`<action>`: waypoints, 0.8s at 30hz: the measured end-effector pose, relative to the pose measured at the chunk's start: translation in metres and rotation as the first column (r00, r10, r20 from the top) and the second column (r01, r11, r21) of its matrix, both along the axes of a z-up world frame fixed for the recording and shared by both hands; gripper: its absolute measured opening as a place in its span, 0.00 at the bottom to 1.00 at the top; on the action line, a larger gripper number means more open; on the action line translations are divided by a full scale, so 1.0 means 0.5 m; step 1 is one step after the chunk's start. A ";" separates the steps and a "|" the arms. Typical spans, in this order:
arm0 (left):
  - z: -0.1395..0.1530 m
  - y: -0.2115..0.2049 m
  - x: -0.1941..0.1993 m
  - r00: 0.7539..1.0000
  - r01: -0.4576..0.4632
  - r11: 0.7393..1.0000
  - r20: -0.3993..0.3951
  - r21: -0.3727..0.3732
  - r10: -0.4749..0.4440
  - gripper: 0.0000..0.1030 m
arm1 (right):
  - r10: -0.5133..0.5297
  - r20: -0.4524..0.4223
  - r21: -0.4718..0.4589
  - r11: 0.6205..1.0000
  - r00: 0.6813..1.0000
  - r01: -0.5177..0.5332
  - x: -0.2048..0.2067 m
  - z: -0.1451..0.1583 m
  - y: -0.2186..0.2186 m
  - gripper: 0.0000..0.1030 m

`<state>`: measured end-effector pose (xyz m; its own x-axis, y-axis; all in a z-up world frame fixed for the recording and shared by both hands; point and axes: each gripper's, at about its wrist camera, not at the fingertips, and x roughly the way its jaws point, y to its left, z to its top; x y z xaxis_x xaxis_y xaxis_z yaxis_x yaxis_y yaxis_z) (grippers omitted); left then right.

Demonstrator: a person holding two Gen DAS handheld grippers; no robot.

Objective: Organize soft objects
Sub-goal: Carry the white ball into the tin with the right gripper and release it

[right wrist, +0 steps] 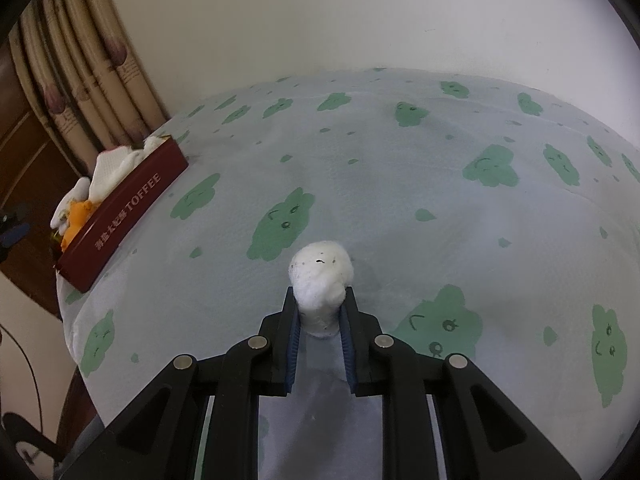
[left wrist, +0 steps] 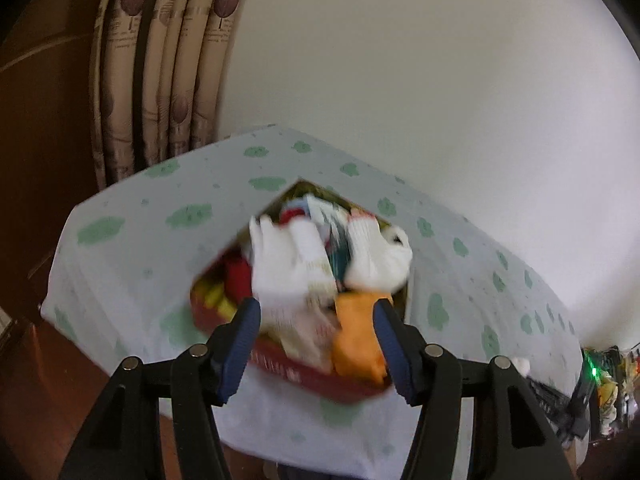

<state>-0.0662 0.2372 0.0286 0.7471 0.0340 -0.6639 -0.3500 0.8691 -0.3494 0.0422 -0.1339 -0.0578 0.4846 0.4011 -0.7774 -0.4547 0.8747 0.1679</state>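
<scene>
White cotton wadding, a ball (right wrist: 322, 280), sat clamped between the right gripper (right wrist: 320, 308) fingers, hanging over the green-printed cloth of the table (right wrist: 440, 208), apparently ready to be carried to the red toffee tin (right wrist: 132, 216) lying at about ten o'clock in that view. The left gripper (left wrist: 316, 320) hovered above the same tin with its fingers apart and nothing between them, which suggested a fresh drop. Only the left wrist view, though blurred, looked down into the tin: white knitted gloves (left wrist: 288, 264), an orange soft piece (left wrist: 358, 340) and something red (left wrist: 238, 276) piled inside. The right view alone showed the tin's lettered side and the held ball.
</scene>
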 end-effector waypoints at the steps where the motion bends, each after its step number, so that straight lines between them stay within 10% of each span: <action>1: -0.002 -0.019 -0.014 1.000 0.005 1.000 0.003 0.013 -0.005 0.58 | 0.004 -0.008 0.003 1.000 1.000 -0.004 0.001 0.003 0.004 0.17; 6: -0.011 -0.083 -0.062 1.000 -0.018 0.988 0.006 0.155 0.017 0.58 | 0.067 -0.003 0.072 0.995 0.998 -0.067 -0.015 0.057 0.053 0.17; 24: -0.029 -0.001 -0.098 0.977 -0.204 0.967 -0.035 0.152 0.211 0.58 | 0.504 -0.024 0.258 0.837 0.863 -0.482 -0.109 0.156 0.469 0.18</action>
<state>-0.1150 0.2368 0.0139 0.6790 0.2846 -0.6768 -0.5420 0.8161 -0.2007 -0.0123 0.1007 0.0201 0.1080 0.7443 -0.6591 -0.7887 0.4677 0.3989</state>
